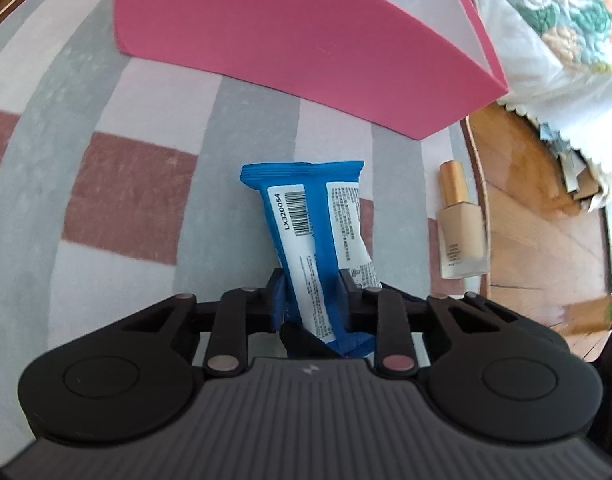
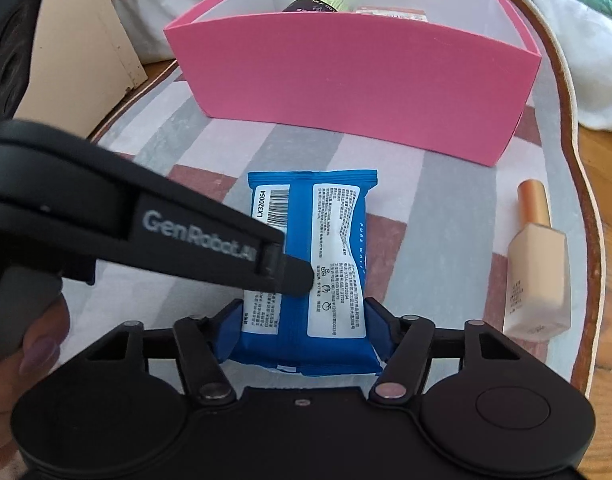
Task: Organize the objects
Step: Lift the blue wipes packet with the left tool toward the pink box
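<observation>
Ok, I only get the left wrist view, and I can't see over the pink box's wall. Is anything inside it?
Observer: Yes. The right wrist view looks into the pink box, and a dark item with a lime-green top sits at the back.
Operator: Just that one?
Observer: No, a pinkish packet lies next to it, on its right in that view.
Operator: And where's the other hand-held gripper?
Observer: The right hand-held gripper is at the near end of the blue pack, with one pad against each long side.
</observation>
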